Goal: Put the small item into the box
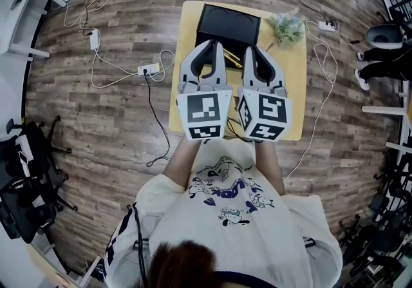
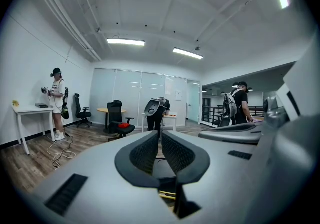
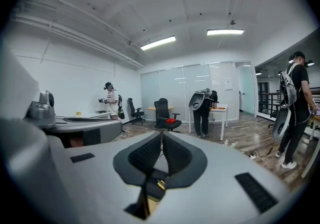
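Left tongs (image 2: 160,133) and right tongs (image 3: 161,136) both closed tip to tip, nothing between them, held side by side above the bench (image 1: 293,87). Small item (image 1: 232,58), thin and yellow, lies on the bench just in front of the black box (image 1: 228,22), outside it as far as I can see. Step in hand looks like the pick: one pair has to open, tip down and straddle it, low approach since it's close to the box wall
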Demonstrator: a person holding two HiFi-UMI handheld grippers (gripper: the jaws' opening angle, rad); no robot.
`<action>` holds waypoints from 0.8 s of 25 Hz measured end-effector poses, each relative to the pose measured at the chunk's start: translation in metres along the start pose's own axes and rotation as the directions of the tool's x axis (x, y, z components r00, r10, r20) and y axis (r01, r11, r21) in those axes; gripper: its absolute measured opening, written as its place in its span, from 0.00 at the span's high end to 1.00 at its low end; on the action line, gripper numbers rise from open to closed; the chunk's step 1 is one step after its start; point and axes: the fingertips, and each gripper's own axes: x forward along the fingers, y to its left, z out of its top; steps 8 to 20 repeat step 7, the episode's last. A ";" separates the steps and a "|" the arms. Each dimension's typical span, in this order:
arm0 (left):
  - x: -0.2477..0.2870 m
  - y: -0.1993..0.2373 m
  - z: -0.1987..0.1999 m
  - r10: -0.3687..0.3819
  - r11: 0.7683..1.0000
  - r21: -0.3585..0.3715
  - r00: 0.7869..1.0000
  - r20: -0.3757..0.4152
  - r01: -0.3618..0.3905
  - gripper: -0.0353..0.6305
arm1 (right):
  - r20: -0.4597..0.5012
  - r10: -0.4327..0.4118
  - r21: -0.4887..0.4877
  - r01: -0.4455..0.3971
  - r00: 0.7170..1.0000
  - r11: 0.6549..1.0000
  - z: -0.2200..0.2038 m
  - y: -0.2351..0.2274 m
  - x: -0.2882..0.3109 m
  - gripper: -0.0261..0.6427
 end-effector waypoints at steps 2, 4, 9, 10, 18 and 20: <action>0.000 -0.001 0.001 0.000 1.000 0.002 1.000 0.004 0.000 0.89 | 0.001 -0.002 -0.002 0.002 1.000 1.000 0.001 -0.001 0.000 0.91; 0.001 -0.002 0.003 -0.001 1.000 0.005 1.000 0.005 0.001 0.89 | -0.001 0.000 -0.002 0.000 1.000 1.000 0.001 -0.001 0.000 0.91; 0.002 -0.004 0.003 -0.003 1.000 0.008 1.000 0.005 0.003 0.89 | -0.006 0.004 0.002 -0.004 1.000 1.000 0.001 -0.003 0.001 0.91; 0.002 -0.004 0.003 -0.003 1.000 0.008 1.000 0.005 0.003 0.89 | -0.006 0.004 0.002 -0.004 1.000 1.000 0.001 -0.003 0.001 0.91; 0.002 -0.004 0.003 -0.003 1.000 0.008 1.000 0.005 0.003 0.89 | -0.006 0.004 0.002 -0.004 1.000 1.000 0.001 -0.003 0.001 0.91; 0.002 -0.004 0.003 -0.003 1.000 0.008 1.000 0.005 0.003 0.89 | -0.006 0.004 0.002 -0.004 1.000 1.000 0.001 -0.003 0.001 0.91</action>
